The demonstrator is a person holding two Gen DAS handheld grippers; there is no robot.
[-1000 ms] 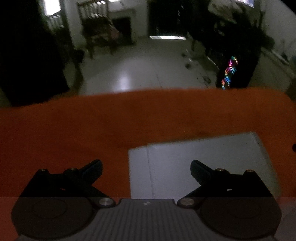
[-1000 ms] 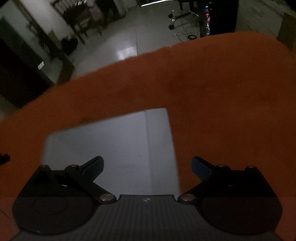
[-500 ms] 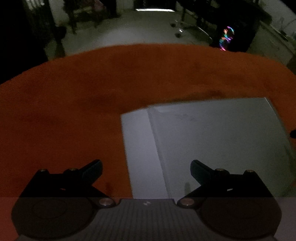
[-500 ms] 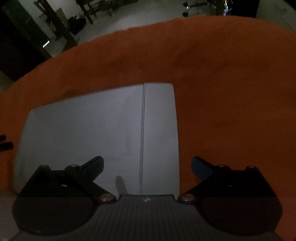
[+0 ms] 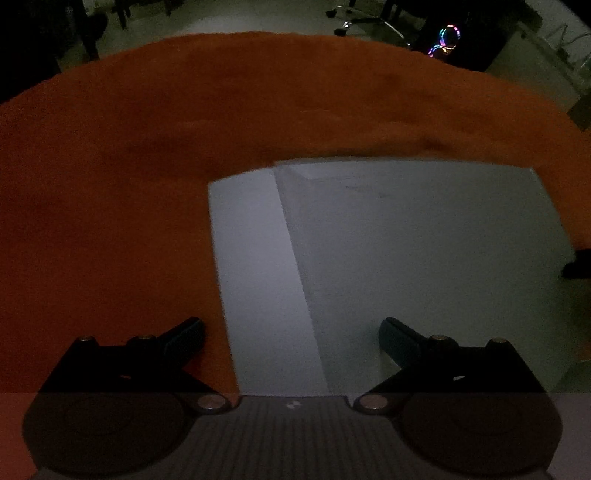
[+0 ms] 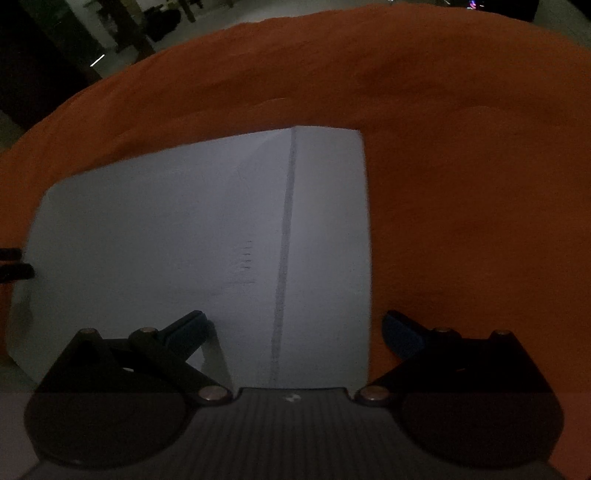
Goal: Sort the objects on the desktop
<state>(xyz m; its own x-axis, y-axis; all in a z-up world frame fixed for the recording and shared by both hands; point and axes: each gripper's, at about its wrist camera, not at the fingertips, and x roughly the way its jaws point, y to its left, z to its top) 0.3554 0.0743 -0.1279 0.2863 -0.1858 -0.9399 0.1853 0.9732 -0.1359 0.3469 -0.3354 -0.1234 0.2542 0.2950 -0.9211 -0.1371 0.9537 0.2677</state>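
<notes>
A flat pale grey box (image 5: 406, 258) lies on the orange cloth (image 5: 110, 184); a seam sets off a narrower strip along its left side in the left wrist view. My left gripper (image 5: 291, 332) hovers open over that left part, its left finger above the cloth and its right finger above the box. In the right wrist view the same box (image 6: 166, 240) shows a dark seam line near its right edge. My right gripper (image 6: 293, 330) is open over that right edge, one finger above the box, the other above the cloth (image 6: 480, 184). Nothing is held.
The room is dim. Beyond the cloth's far edge lie a light floor (image 5: 240, 18), a rolling chair base (image 5: 354, 22) and a dark case with coloured lights (image 5: 445, 40). A dark tip of the other gripper (image 5: 578, 264) shows at the box's right side.
Both grippers have tilted down and moved closer to the box, which now fills more of each view. The fingers have stayed open and apart throughout.
</notes>
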